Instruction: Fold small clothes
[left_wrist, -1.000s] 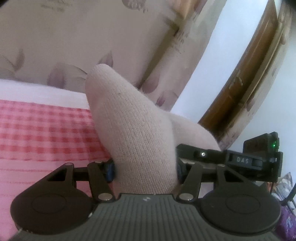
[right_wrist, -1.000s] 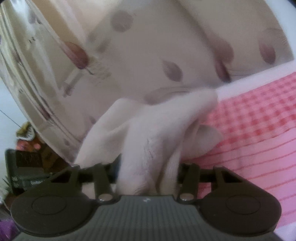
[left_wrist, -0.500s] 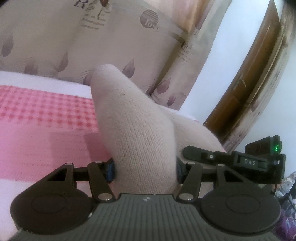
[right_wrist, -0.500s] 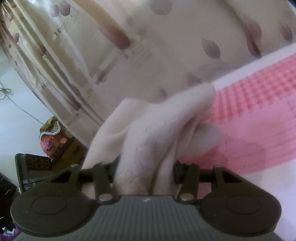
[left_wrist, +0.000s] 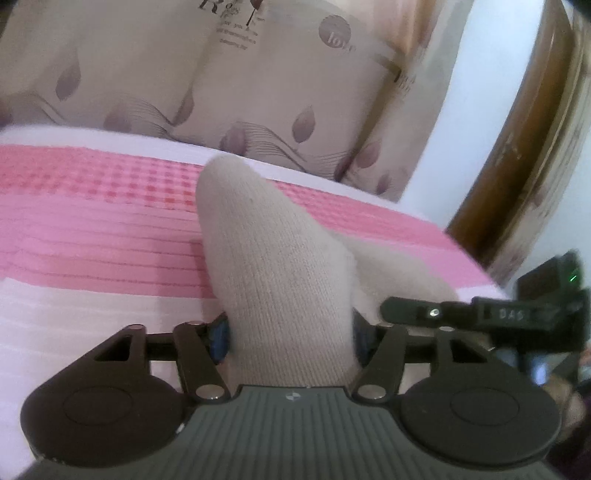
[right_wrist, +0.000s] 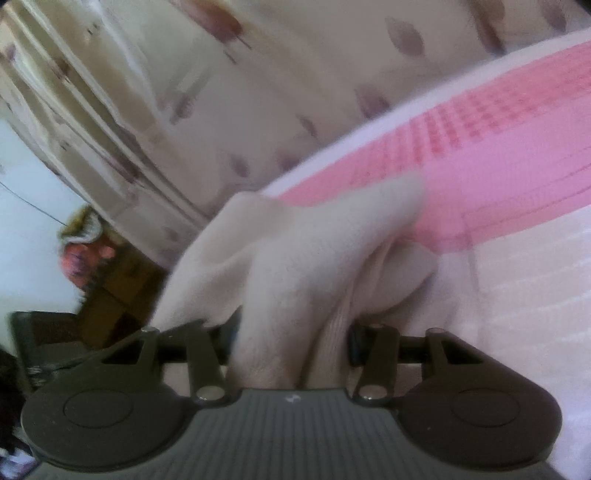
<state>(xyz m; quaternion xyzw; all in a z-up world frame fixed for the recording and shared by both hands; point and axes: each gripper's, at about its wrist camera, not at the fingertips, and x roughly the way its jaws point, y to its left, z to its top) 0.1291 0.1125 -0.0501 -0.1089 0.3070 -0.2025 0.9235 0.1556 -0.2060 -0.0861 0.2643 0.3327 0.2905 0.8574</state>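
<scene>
I am gripping the cream knit garment in 2 places: my left gripper has its jaws easing apart with the cloth bunched between them, and my right gripper is likewise loosening around gathered folds. It is hanging just above the pink bedspread. Soft, light and floppy, it should handle best pinched at its edges. Beyond, the leaf-print curtain and wooden frame are standing clear.

The knitted sock is plain cream-beige. The bedcover beneath is pink, checked in darker red-pink at its far band, striped nearer, then pale pinkish white. The curtain is beige with mauve leaf prints and thin wavy lines.
</scene>
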